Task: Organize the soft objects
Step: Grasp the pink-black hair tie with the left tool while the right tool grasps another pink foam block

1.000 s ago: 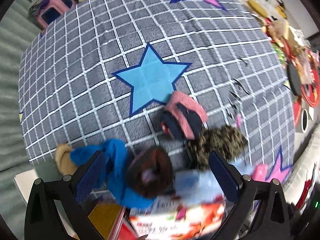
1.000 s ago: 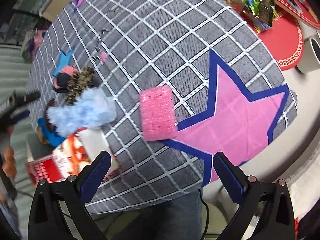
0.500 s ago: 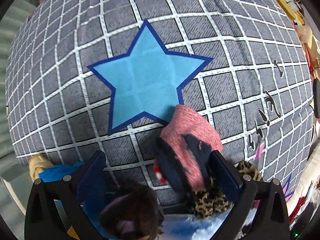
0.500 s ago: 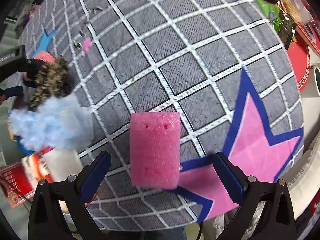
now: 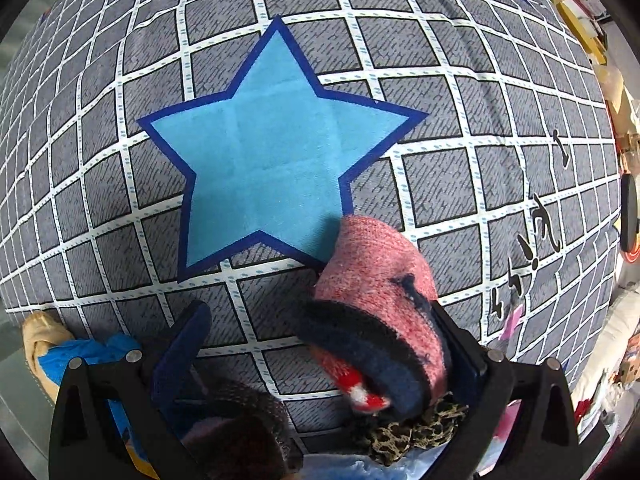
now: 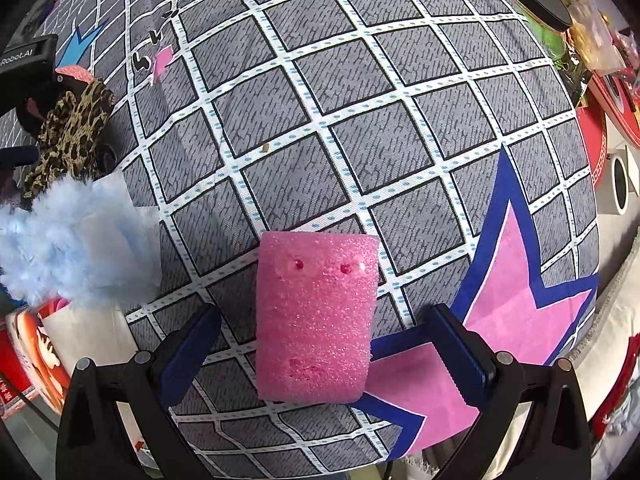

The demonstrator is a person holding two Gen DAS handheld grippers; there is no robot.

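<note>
In the left wrist view my left gripper is open, and a rolled pink, navy and red knitted sock lies between its fingers, against the right finger. A leopard-print cloth and a dark brown knitted piece lie just below. In the right wrist view my right gripper is open around a pink foam block on the checked cloth, with gaps on both sides. A fluffy light-blue piece and the leopard cloth lie to the left.
The grey checked tablecloth has a blue star and a pink star. A blue cloth and tan item lie at the left edge. Red printed packaging sits lower left. Snack packets and red mats crowd the right side.
Both grippers have moved forward and lower. The sock now sits between the left fingers, and the pink foam block now sits between the right fingers. Neither gripper has closed.
</note>
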